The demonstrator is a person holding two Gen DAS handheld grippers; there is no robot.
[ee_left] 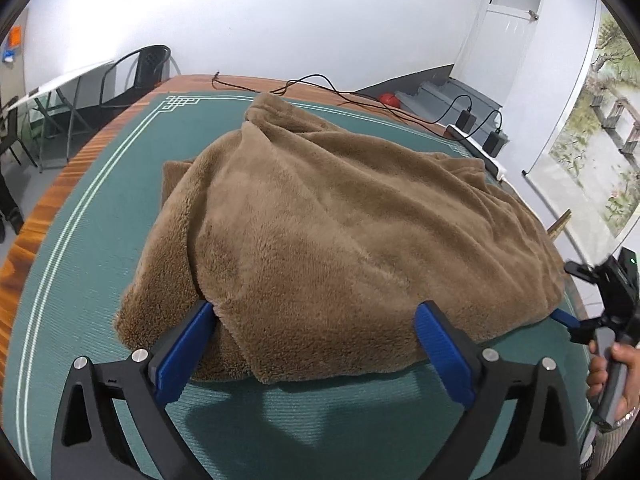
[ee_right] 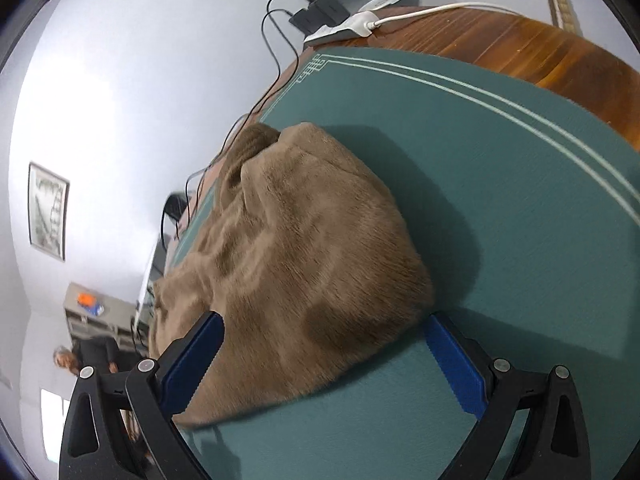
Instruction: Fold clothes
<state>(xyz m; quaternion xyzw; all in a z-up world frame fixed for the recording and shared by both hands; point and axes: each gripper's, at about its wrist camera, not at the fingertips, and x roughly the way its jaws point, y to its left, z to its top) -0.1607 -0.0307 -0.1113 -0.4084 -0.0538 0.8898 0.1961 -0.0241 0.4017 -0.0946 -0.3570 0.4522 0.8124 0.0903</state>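
A brown fleece garment [ee_left: 332,236] lies bunched in thick folds on the green mat [ee_left: 92,240]. My left gripper [ee_left: 316,316] is open, its blue fingers [ee_left: 188,344] set wide at the garment's near edge, touching the fleece. My right gripper [ee_right: 324,328] is open, rolled sideways, with its jaws astride the garment's [ee_right: 296,264] right corner. The right gripper also shows at the right edge of the left wrist view [ee_left: 612,320], held by a hand, one blue fingertip under the fleece edge.
The green mat [ee_right: 520,200] covers a wooden table [ee_right: 540,44]. Black cables [ee_left: 360,96], chargers [ee_left: 476,128] and a white power strip [ee_right: 344,28] lie at the far edge. A black chair [ee_left: 140,76] stands beyond the far left corner. A person [ee_right: 92,356] stands in the background.
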